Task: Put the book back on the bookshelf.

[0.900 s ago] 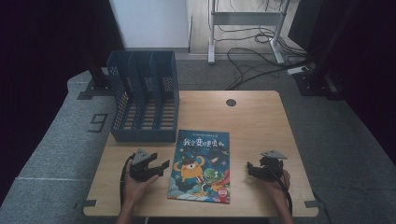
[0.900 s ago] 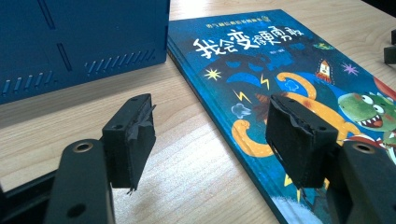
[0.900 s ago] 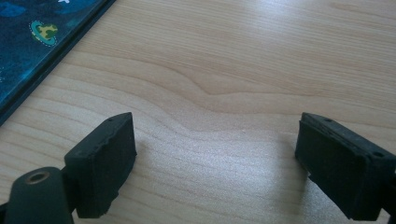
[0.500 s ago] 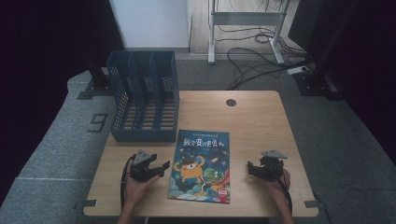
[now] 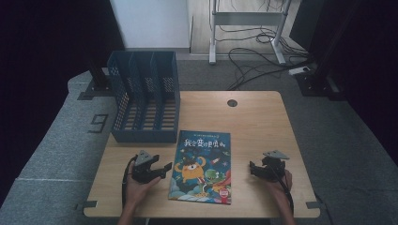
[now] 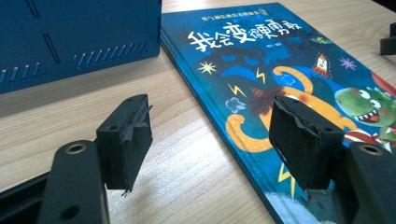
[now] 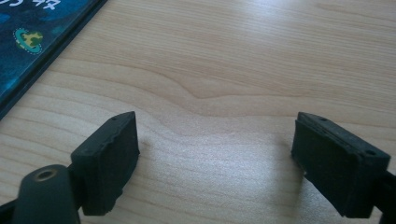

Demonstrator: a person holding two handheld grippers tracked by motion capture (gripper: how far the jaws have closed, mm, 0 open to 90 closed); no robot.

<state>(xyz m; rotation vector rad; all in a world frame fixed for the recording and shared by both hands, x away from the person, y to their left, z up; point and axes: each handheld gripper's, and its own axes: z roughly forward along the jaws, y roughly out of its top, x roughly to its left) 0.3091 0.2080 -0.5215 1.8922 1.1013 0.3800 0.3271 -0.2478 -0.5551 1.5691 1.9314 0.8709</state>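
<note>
A blue picture book (image 5: 202, 166) with an orange monster on its cover lies flat on the wooden table (image 5: 253, 117), near the front edge. My left gripper (image 5: 162, 168) rests on the table just left of the book, jaws open and empty, pointing at the book's left edge. In the left gripper view the book (image 6: 280, 79) lies ahead and to the right of the left gripper (image 6: 210, 140). My right gripper (image 5: 253, 169) sits to the right of the book, open with nothing between its pads. The right gripper view has the right gripper (image 7: 215, 158) over bare wood and the book's corner (image 7: 32, 37) at top left.
A dark blue file rack (image 5: 143, 96) with three slots stands at the table's back left, close behind the book; its perforated wall (image 6: 70, 42) fills the upper left of the left gripper view. A round cable hole (image 5: 232, 102) sits at the back of the table.
</note>
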